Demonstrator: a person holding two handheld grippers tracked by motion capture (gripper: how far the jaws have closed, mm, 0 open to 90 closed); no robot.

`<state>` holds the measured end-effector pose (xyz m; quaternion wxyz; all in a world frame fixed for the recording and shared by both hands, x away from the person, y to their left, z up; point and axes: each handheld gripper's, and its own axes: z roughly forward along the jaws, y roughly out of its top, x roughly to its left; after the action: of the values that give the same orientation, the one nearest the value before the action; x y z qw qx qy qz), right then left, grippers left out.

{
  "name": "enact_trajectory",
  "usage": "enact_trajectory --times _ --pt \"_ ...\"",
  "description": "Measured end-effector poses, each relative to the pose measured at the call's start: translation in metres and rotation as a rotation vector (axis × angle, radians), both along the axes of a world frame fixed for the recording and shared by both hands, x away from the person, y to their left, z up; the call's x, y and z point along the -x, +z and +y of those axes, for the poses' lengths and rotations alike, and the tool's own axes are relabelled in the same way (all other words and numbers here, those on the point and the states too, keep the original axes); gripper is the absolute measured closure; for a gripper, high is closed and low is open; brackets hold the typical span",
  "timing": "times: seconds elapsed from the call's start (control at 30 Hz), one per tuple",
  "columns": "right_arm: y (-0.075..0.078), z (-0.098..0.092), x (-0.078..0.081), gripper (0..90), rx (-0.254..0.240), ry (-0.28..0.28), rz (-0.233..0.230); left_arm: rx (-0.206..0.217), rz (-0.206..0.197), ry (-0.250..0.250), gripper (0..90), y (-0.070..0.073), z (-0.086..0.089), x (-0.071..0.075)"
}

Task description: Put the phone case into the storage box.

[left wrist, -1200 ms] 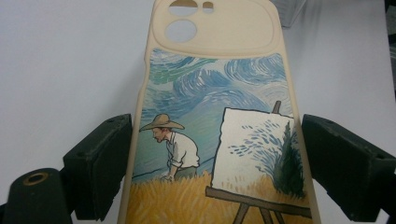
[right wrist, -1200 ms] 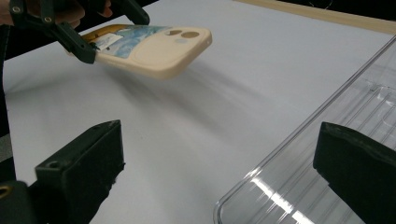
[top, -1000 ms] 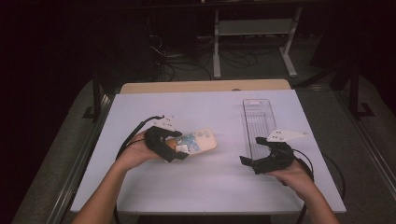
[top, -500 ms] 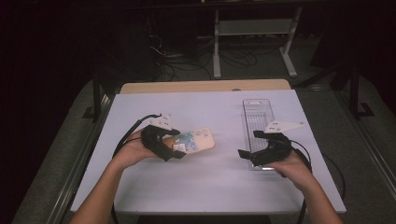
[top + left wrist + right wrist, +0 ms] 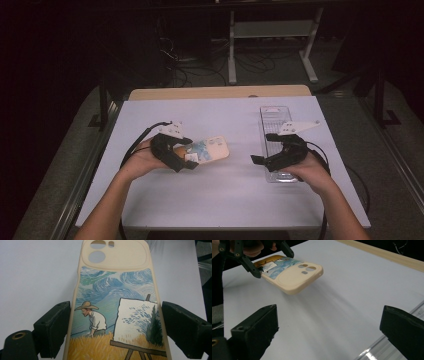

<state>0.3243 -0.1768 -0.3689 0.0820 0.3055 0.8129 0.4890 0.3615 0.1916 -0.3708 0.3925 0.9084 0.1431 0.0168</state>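
A: Left tool (image 5: 186,159)?
B: Clenched on the phone case (image 5: 117,302), one jaw on each long edge. Case is cream, painted side up, camera cut-outs at the far end, lifted off the white bench (image 5: 225,195).

A: Right tool (image 5: 260,159)?
B: Released, jaws wide with nothing between, pointing at the case from well apart. Clear tray (image 5: 274,117) lies under that hand.

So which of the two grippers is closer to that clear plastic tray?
The right. The right gripper hovers at the clear tray's near end, jaws open and empty. The left gripper is off to the tray's left, clamped on the phone case.
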Motion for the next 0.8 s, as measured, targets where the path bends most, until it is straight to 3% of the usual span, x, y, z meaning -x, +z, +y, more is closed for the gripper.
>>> enact_trajectory --times 0.43,0.8 --pt "0.008 0.016 -0.014 1.4 0.031 0.076 0.003 0.023 0.009 -0.027 11.3 0.002 -0.002 0.002" --pt "0.015 0.033 -0.026 1.4 0.047 0.143 0.006 0.011 0.012 -0.038 11.3 0.004 -0.002 0.003"
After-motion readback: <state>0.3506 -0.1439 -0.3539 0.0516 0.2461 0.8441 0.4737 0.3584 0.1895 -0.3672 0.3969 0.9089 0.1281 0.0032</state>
